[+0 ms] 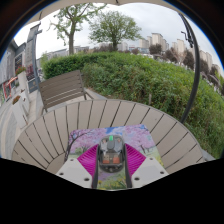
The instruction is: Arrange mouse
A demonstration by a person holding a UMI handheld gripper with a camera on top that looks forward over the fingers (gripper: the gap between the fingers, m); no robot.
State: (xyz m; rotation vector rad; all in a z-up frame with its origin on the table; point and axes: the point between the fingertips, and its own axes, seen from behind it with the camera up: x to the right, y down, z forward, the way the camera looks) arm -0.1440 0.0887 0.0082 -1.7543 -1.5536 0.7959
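Note:
A dark, partly see-through mouse (112,155) sits between my two fingers, over a mouse mat (112,136) printed with pink blossom and green. The mat lies on a round table (50,135) of pale wooden slats. My gripper (112,162) is shut on the mouse: the magenta pads (89,160) press on its left and right sides. I cannot tell whether the mouse rests on the mat or is lifted just off it. The mat's near edge is hidden behind the fingers.
The table's rounded far edge lies just beyond the mat. A wooden bench (62,88) stands beyond on the left, a green hedge (150,80) behind and to the right. Trees and buildings are far off.

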